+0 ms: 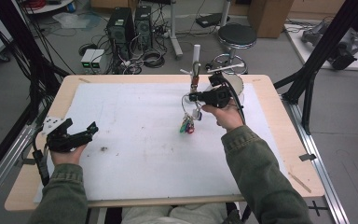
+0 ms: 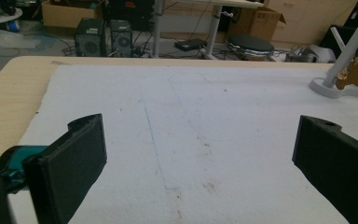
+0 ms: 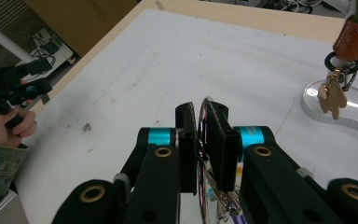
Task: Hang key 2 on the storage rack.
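A metal key ring (image 3: 208,99) stands pinched between the jaws of my right gripper (image 3: 204,112). Its bunch of coloured keys and tags (image 1: 189,124) dangles under my right gripper (image 1: 190,97), above the white mat (image 1: 135,140). Just behind stands a white hook stand (image 1: 196,56) on a round base (image 3: 349,114). From it hangs a brown strap with a small figure charm (image 3: 333,99); the charm (image 2: 352,74) hangs at the far right in the left gripper view. My left gripper (image 1: 93,128) rests at the mat's left edge. Its jaws (image 2: 200,140) stand wide apart with nothing between them.
The wooden table (image 1: 279,116) reaches a little beyond the mat on all sides. A black frame post (image 1: 324,44) rises at the right, and dark cables and rails (image 1: 23,93) run along the left. A stool (image 1: 237,36) and computer towers (image 1: 130,25) stand on the floor behind.
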